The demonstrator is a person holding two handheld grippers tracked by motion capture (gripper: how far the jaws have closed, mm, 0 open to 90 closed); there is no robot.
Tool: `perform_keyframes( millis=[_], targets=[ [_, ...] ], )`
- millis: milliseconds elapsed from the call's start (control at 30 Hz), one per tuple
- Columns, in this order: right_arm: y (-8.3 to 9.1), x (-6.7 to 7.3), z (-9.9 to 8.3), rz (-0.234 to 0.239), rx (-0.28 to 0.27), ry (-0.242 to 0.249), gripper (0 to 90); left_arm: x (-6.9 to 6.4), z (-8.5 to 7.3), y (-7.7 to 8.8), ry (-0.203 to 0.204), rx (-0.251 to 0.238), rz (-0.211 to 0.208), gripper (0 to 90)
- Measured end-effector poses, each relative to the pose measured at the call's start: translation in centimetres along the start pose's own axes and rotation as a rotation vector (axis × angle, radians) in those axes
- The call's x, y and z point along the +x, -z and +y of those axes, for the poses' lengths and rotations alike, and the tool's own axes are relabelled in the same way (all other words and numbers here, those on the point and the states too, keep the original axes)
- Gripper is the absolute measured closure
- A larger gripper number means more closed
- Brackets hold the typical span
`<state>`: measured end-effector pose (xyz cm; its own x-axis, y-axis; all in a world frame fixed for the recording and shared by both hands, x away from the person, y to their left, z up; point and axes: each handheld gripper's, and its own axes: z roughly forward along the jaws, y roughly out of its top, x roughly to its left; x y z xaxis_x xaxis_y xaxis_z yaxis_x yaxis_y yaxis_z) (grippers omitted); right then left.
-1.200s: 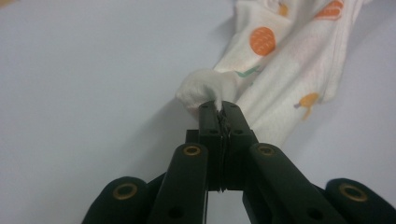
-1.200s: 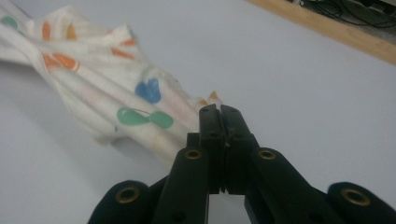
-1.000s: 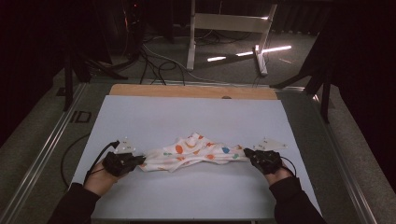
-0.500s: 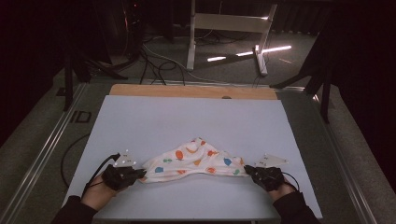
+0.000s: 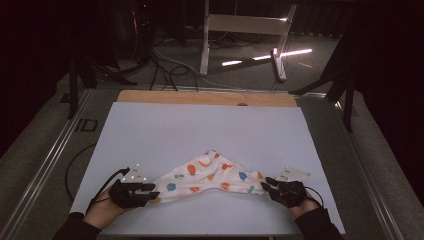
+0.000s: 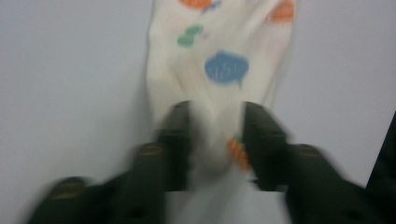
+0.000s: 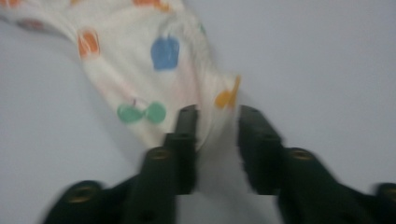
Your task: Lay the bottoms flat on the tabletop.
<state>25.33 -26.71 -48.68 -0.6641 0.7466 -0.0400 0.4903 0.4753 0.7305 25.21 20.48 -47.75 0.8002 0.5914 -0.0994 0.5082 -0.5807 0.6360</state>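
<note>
High view: printed cloth (image 5: 207, 177) lies lower centre on the table (image 5: 200, 130), between my left gripper (image 5: 150, 191) and right gripper (image 5: 267, 185).

Left gripper view: jaws just opening, released, cloth corner between them.

Right gripper view: the same. The cloth looks soft, light and limp; I'd grip the corners.

The counter (image 5: 200, 130) is covered by a pale blue-grey sheet, with a strip of bare wood along its far edge (image 5: 205, 97) and dull metal rails down both sides. One thing lies directly on it: a white cloth (image 5: 207, 176) printed with small orange, blue and green fruit shapes. The cloth sits near the front edge, spread sideways and bunched into a low peak in the middle, with its two ends drawn out to left and right.
</note>
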Motion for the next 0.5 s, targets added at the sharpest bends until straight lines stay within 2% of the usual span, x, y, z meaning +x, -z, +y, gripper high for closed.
perform_keyframes(
  millis=[67,133,167,200,233,267,300,400,467,500],
  targets=[
    [0.3,0.0,0.6,-0.003,-0.020,-0.006,48.2,0.1,0.7,0.1,0.002,-0.017,-0.013,42.5],
    [0.5,-0.1,1.2,0.006,-0.051,-0.012,35.4,0.2,1.6,0.0,-0.017,-0.027,-0.006,32.8],
    [0.5,-0.1,1.2,0.006,-0.051,-0.012,35.4,0.3,2.1,-0.2,-0.014,-0.033,-0.011,32.8],
    [0.6,-0.2,1.9,0.018,-0.068,-0.036,25.7,0.6,3.0,-0.5,-0.016,-0.043,-0.027,27.9],
    [0.7,-0.3,2.1,0.022,-0.086,-0.038,20.3,0.6,3.0,-0.5,-0.016,-0.043,-0.027,22.7],
    [0.7,-0.3,2.1,0.022,-0.086,-0.038,20.3,0.7,3.5,-0.8,-0.016,-0.043,-0.035,22.7],
    [0.5,-0.3,2.5,0.048,-0.099,-0.033,13.6,0.9,4.0,-1.0,-0.019,-0.049,-0.039,20.9],
    [0.3,-0.2,2.7,0.053,-0.101,-0.041,12.4,1.3,5.5,-1.6,-0.023,-0.059,-0.045,18.7],
    [-0.1,0.0,2.8,0.054,-0.089,-0.024,10.6,1.6,6.3,-2.1,-0.038,-0.070,-0.050,17.1],
    [-0.3,0.1,2.8,0.053,-0.096,-0.034,10.6,1.7,6.7,-2.4,-0.038,-0.072,-0.051,16.4]
  ],
)
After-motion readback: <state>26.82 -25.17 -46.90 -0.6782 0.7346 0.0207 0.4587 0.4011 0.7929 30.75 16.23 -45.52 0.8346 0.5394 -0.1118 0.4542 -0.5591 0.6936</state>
